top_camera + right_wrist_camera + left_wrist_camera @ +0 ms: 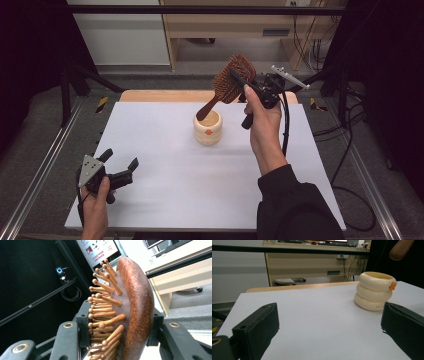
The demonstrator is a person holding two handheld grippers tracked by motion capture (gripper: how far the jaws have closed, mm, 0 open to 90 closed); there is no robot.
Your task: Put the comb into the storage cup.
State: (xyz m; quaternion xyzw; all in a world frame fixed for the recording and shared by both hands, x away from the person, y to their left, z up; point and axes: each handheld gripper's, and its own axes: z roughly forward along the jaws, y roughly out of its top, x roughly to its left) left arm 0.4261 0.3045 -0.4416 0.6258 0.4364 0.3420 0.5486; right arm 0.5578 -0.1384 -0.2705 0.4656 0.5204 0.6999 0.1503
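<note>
A brown wooden hairbrush with wooden bristle pins is held in the air over the far middle of the table, its handle pointing down toward a cream ribbed cup. My right gripper is shut on the brush's head; in the right gripper view the jaws clamp the hairbrush from both sides. The handle's tip hovers at the cup's rim. My left gripper rests low at the near left of the table, open, nothing between its jaws. The left gripper view shows the cup ahead to the right and the brush handle's tip above it.
The white tabletop lies on a wooden board. Metal rails run along both sides of the table. Cables hang at the right, and a wooden desk stands behind the table.
</note>
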